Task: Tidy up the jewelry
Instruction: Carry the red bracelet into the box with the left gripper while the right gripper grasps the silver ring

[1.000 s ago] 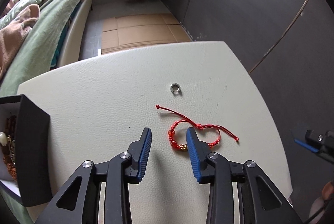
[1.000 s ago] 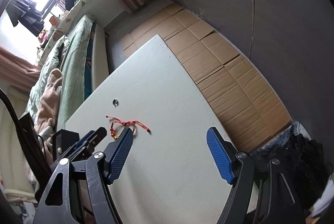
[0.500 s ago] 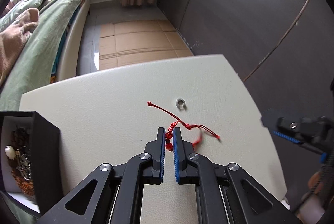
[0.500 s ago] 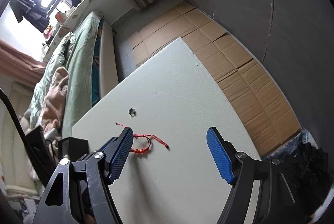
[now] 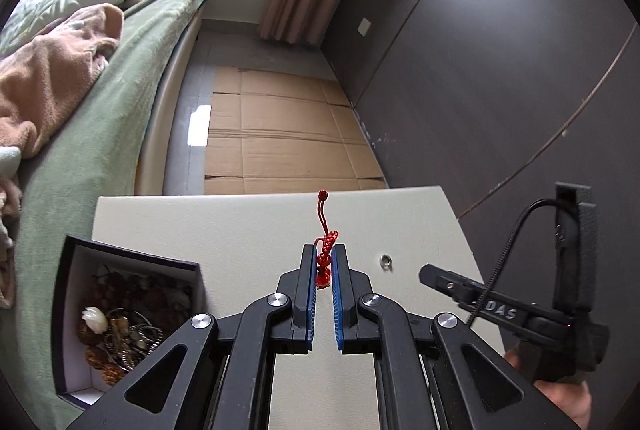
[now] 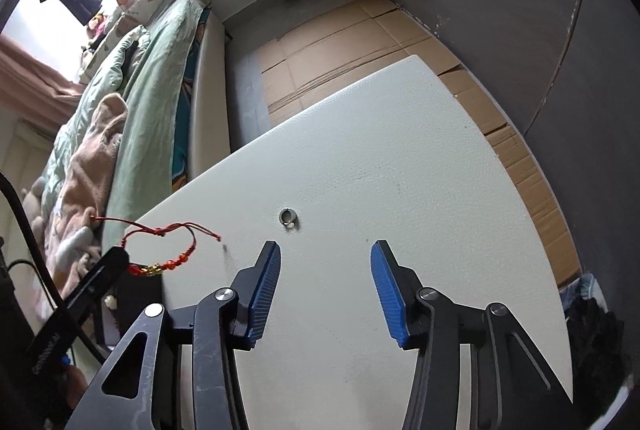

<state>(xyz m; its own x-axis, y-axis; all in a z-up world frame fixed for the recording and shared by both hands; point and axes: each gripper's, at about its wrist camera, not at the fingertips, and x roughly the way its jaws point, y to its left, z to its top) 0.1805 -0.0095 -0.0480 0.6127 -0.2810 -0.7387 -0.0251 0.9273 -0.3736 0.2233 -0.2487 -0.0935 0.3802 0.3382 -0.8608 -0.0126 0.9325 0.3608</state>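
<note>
My left gripper (image 5: 323,262) is shut on a red cord bracelet (image 5: 325,254) and holds it above the white table (image 5: 240,230); its cords dangle free. In the right wrist view the same bracelet (image 6: 168,250) hangs off the left gripper's tip, red and gold beads showing. A small silver ring (image 6: 287,216) lies on the table (image 6: 400,169) just ahead of my right gripper (image 6: 325,262), whose jaws are closing with nothing between them. The ring (image 5: 386,261) also shows right of the left fingers. A black jewelry box (image 5: 120,310) with a white lining holds several beaded pieces at the lower left.
A bed with green covers (image 5: 100,89) and a tan blanket (image 5: 52,69) runs along the table's left side. Flattened cardboard (image 5: 280,133) covers the floor beyond the far edge. Dark wall panels (image 5: 500,69) stand on the right. A hand (image 5: 560,398) holds the right gripper's body.
My left gripper shut on the bracelet and lifted it off the table, moving left toward the box. The right gripper came nearer the ring and its jaws narrowed.
</note>
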